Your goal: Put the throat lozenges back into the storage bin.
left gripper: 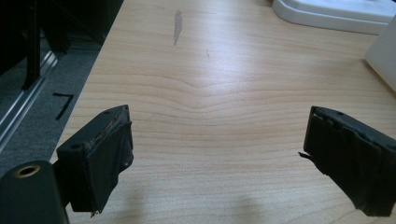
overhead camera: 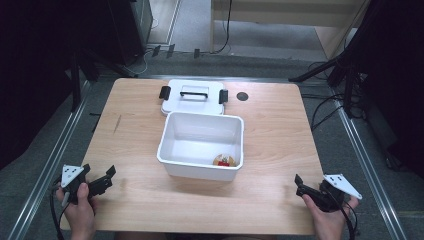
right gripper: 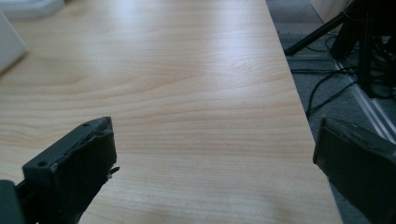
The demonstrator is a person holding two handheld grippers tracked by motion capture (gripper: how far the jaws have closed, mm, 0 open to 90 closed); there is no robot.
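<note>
Two tools, left tool (overhead camera: pixel 102 181) and right tool (overhead camera: pixel 306 191), rest at the table's (overhead camera: pixel 280 150) near corners, jaws apart. The box (overhead camera: pixel 172 150) sits mid-table, lid (overhead camera: pixel 172 102) behind; lifting the lid likely needs a level, two-sided grip.

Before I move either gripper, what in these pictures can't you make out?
- Small orange and red item in the white plastic bin, high view: too small to identify.
- White lid with black handle, high view: its near edge is hidden by the bin's far wall.
- Dark round spot on the wooden table, high view: hole or sticker, unclear.
</note>
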